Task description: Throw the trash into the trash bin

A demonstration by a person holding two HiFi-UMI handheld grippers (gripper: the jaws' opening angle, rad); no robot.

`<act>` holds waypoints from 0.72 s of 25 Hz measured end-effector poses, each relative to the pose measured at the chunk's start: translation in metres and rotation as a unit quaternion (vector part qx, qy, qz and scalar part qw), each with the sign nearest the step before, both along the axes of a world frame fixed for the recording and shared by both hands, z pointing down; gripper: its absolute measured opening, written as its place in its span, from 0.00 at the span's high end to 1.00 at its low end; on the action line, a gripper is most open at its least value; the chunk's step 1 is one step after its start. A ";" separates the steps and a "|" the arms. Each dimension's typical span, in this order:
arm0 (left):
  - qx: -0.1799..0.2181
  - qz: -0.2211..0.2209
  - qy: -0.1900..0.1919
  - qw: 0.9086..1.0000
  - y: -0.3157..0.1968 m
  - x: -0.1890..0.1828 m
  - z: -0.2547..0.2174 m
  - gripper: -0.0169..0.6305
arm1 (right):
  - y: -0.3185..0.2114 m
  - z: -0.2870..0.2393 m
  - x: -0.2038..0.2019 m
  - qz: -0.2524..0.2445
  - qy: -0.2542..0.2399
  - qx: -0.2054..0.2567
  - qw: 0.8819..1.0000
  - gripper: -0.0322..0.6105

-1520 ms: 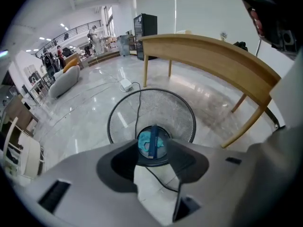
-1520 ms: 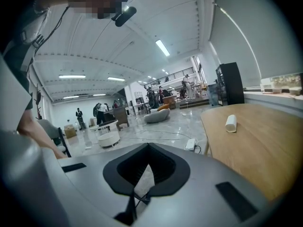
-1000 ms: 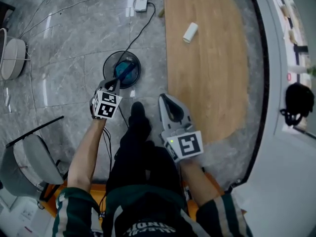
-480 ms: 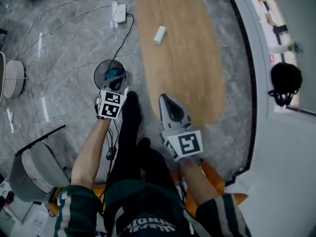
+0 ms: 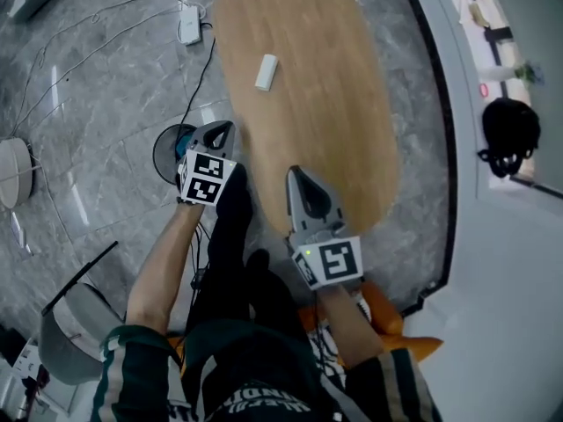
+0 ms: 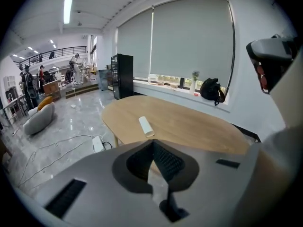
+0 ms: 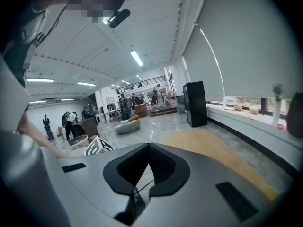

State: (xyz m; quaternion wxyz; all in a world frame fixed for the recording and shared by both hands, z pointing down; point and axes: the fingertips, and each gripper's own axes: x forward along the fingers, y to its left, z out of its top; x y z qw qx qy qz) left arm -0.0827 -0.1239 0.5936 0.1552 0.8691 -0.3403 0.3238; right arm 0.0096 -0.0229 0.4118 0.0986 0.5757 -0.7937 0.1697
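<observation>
Our left claw (image 5: 222,130) and right claw (image 5: 296,174), both closed on nothing, are swinging up from the trash bin (image 5: 166,153) toward the worktop (image 5: 334,104), where the white roll (image 5: 266,71) lies untouched; arriving unopened, we risk nudging it away.

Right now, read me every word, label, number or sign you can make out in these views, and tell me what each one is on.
On the shirt: white printed letters at the head view's bottom edge, cut off and too blurred to read.
On the left hand-held gripper and the right hand-held gripper: the cubes show black-and-white square patterns only, no words.
Nothing else carries readable text.
</observation>
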 end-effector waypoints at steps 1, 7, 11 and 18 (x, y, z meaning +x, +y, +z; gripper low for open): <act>-0.002 0.008 0.002 1.000 -0.008 0.006 0.002 0.97 | -0.010 0.002 0.002 0.004 0.000 -0.003 1.000 0.95; -0.032 0.035 0.010 0.999 -0.047 0.039 0.023 0.73 | -0.060 0.010 0.012 0.038 -0.020 -0.017 0.999 0.95; -0.053 0.042 0.010 0.998 -0.071 0.062 0.044 0.71 | -0.079 0.025 0.019 0.057 -0.032 -0.035 0.997 0.95; -0.096 0.024 -0.008 0.995 -0.114 0.087 0.094 0.70 | -0.095 0.048 0.039 0.089 -0.042 -0.054 0.994 0.95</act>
